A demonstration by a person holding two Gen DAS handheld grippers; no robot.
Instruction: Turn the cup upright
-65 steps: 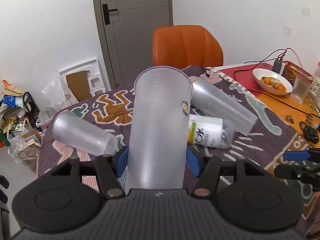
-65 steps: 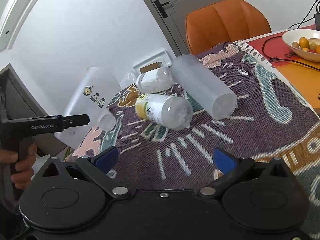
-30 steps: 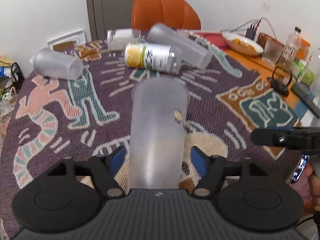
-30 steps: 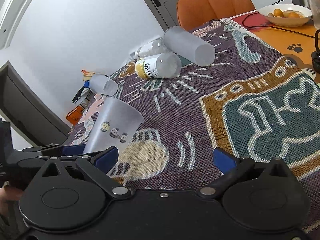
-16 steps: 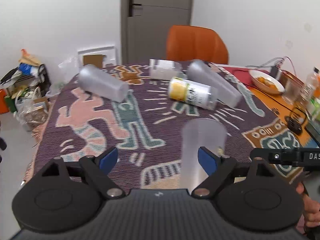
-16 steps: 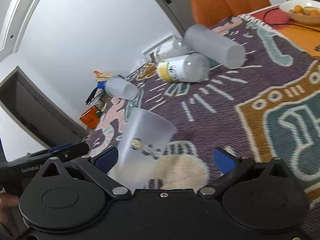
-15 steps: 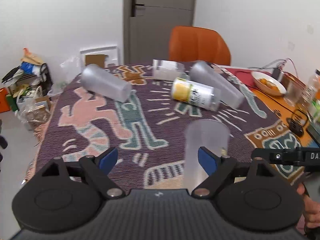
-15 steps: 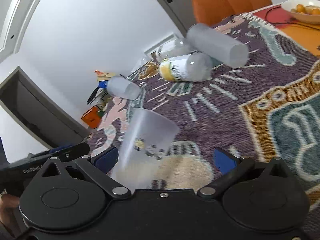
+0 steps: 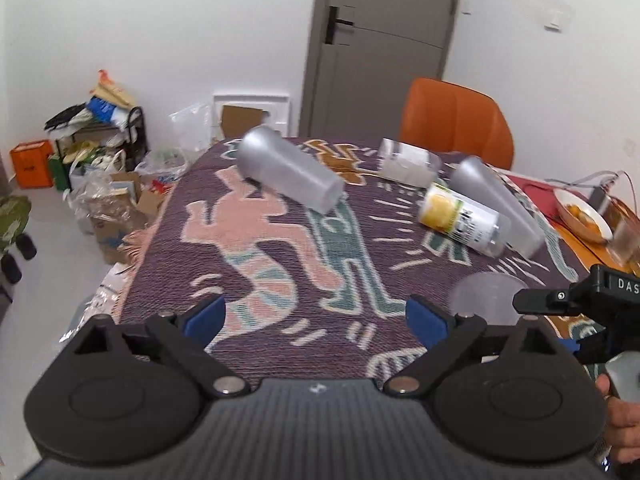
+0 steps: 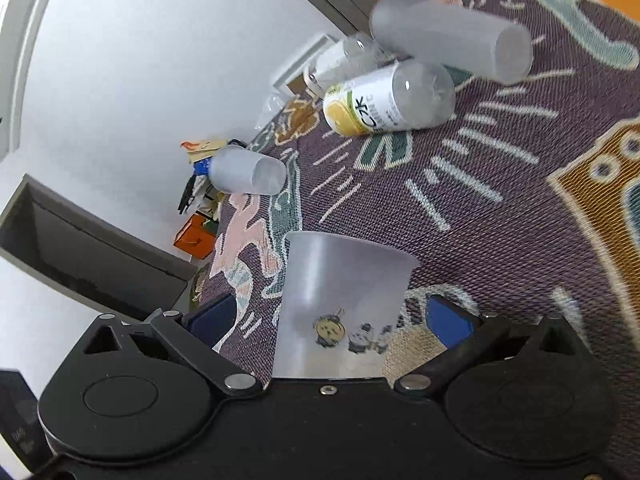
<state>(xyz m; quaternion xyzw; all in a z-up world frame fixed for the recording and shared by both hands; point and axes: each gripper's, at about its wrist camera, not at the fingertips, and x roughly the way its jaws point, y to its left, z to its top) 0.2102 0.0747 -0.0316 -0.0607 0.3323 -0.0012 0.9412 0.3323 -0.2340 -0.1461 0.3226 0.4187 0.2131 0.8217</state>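
Note:
A frosted cup with small cartoon stickers stands upright, mouth up, on the patterned rug. In the right wrist view it sits between my right gripper's open jaws, which do not touch it. In the left wrist view the cup is at the right, beyond the right finger. My left gripper is open and empty. A frosted cup lies on its side at the far left of the table. Another frosted cup lies on its side at the far right.
A yellow-labelled bottle and a clear bottle lie on their sides by the far right cup. An orange chair stands behind the table. A fruit bowl and a glass are at the right edge. Clutter fills the floor at left.
My left gripper carried the sticker cup down to the near table, set it upright, opened and moved left. My right gripper has moved in around the cup.

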